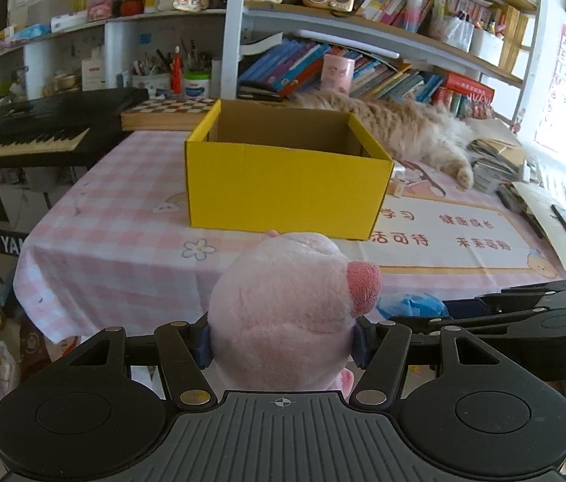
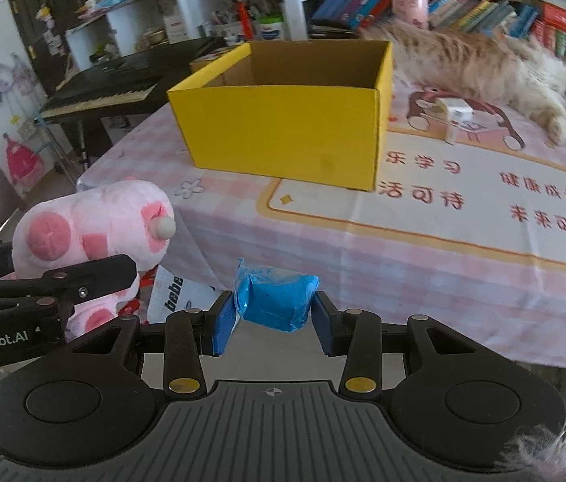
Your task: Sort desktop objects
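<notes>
Left wrist view: left gripper (image 1: 281, 340), jaws closed against both sides of a pink plush pig (image 1: 287, 313), held off the near table edge. Yellow cardboard box (image 1: 283, 184), open-topped, stands on the pink checked tablecloth (image 1: 114, 249). Long-haired ginger cat (image 1: 411, 128) lies behind the box.

Right wrist view: right gripper (image 2: 275, 317), jaws clamped on a blue plastic-wrapped packet (image 2: 277, 297), short of the table edge. Small white carton (image 2: 457, 118) stands right of the box.

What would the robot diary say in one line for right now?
left gripper: shut on pink plush | right gripper: holds blue packet | yellow box: open on table, ahead | both items off table, not in box
</notes>
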Demonstrator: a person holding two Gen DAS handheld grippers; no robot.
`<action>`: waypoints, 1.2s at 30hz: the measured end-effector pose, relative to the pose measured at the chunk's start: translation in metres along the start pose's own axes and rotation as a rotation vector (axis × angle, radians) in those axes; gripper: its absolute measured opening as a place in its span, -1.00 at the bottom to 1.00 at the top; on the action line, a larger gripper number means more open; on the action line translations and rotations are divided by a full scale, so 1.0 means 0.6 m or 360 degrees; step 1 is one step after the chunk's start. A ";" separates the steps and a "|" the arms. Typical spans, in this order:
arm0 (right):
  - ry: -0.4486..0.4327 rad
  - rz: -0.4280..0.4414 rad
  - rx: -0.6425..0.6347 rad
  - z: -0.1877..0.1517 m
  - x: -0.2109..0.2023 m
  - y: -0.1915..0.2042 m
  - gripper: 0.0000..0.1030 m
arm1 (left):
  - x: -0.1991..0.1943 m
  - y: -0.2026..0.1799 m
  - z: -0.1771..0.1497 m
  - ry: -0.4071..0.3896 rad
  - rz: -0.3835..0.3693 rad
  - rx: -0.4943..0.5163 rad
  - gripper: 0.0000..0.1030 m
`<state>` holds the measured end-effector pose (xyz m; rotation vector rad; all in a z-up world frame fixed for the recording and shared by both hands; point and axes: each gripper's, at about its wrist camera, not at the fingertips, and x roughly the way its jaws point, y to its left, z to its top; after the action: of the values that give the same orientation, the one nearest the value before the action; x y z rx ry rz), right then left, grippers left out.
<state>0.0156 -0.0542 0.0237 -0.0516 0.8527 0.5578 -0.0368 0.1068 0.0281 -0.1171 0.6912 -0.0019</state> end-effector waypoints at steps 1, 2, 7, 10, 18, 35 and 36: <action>0.0001 0.0007 -0.0014 0.002 0.003 0.002 -0.25 | 0.002 0.002 0.001 0.0001 0.0002 -0.0003 0.19; 0.0001 0.0013 -0.0029 0.005 0.005 0.003 -0.25 | 0.006 0.002 0.003 0.0003 0.0006 -0.0009 0.19; -0.0009 0.0034 -0.0097 0.020 0.021 0.006 -0.25 | 0.026 0.007 0.011 0.0022 0.0027 -0.0038 0.19; -0.0002 0.0049 -0.0119 0.036 0.036 0.000 -0.25 | 0.036 0.008 0.025 0.0002 0.0052 -0.0052 0.19; -0.0149 0.0079 -0.0163 0.119 0.054 -0.025 -0.26 | 0.071 0.012 0.097 -0.0172 0.0086 -0.0075 0.19; -0.0383 0.0139 -0.0442 0.311 0.130 -0.094 -0.26 | 0.200 0.006 0.247 -0.0310 0.0244 -0.0014 0.20; -0.0373 0.0152 -0.0449 0.318 0.137 -0.099 -0.26 | 0.206 0.006 0.251 -0.0305 0.0247 -0.0010 0.20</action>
<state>0.2210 -0.0186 0.0805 -0.1996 0.5463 0.7555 0.1540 0.1215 0.0640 -0.0681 0.5073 0.1587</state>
